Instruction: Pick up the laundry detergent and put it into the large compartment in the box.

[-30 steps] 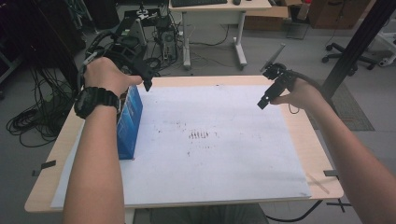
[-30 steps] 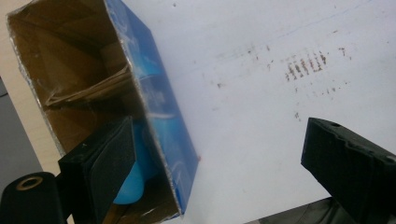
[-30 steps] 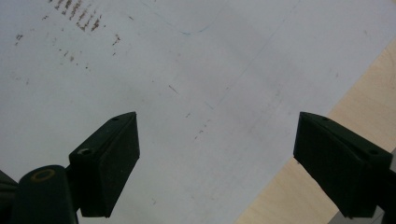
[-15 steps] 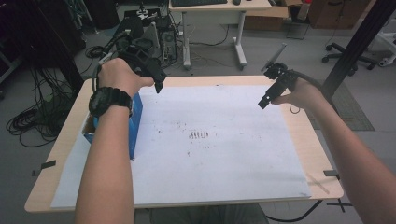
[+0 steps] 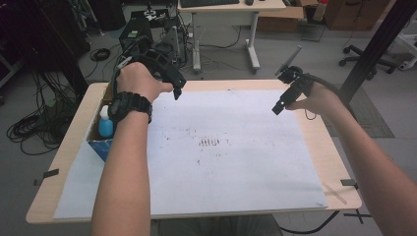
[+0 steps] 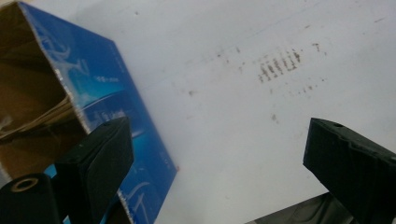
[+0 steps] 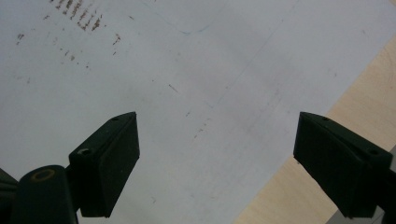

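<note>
A blue cardboard box [image 5: 100, 146] stands open-topped at the table's left edge, with a blue bottle with a white cap [image 5: 104, 123] inside it. My left gripper [image 5: 178, 92] hovers just right of the box over the white sheet [image 5: 236, 172], jaws open and empty. In the left gripper view the box [image 6: 116, 107] lies at the left, partly behind the left jaw, and its brown inside shows. My left gripper [image 6: 219, 154] holds nothing there. My right gripper [image 5: 277, 109] hangs open above the sheet's far right part. Between the right gripper's [image 7: 217, 158] jaws lies bare paper.
The wooden table [image 5: 339, 162] shows as a bare strip beyond the sheet's right edge [image 7: 369, 79]. Brown smudges [image 5: 210, 142] mark the sheet's middle. Desks, cables and a chair stand on the floor beyond the table's far edge.
My left hand has moved right, off the box and out over the sheet, uncovering the box's open top and the bottle. The right hand has stayed put.
</note>
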`<state>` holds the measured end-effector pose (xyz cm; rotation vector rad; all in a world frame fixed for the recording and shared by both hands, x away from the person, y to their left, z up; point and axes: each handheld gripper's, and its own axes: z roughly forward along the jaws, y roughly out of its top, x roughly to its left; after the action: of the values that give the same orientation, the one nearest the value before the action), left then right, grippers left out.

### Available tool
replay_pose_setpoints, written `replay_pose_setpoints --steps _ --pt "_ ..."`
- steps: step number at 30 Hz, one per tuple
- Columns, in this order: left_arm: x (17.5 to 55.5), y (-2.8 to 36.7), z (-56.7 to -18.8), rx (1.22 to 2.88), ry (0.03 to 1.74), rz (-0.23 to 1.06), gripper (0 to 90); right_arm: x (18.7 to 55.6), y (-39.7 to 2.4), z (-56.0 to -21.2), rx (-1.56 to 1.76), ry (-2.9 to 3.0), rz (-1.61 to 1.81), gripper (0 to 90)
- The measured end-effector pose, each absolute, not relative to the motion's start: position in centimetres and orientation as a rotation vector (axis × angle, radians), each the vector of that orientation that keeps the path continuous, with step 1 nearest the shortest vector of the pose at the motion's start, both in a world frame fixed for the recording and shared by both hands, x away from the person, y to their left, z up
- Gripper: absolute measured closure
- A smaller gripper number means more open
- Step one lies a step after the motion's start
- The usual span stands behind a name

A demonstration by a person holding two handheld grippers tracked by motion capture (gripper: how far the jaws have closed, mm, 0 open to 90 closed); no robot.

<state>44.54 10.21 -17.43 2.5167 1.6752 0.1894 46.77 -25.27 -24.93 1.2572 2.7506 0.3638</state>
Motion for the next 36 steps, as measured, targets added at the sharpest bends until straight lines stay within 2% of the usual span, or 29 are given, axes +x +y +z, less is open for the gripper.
replay_pose_setpoints --steps 18,36 --pt "44.8 7.3 -17.3 2.565 1.582 0.173 7.4 46.9 -25.2 -25.1 1.248 2.757 0.352 14.1" --pt "44.9 5.2 -15.6 2.572 1.535 0.187 6.4 46.8 -25.0 -25.2 1.246 2.761 0.357 14.1"
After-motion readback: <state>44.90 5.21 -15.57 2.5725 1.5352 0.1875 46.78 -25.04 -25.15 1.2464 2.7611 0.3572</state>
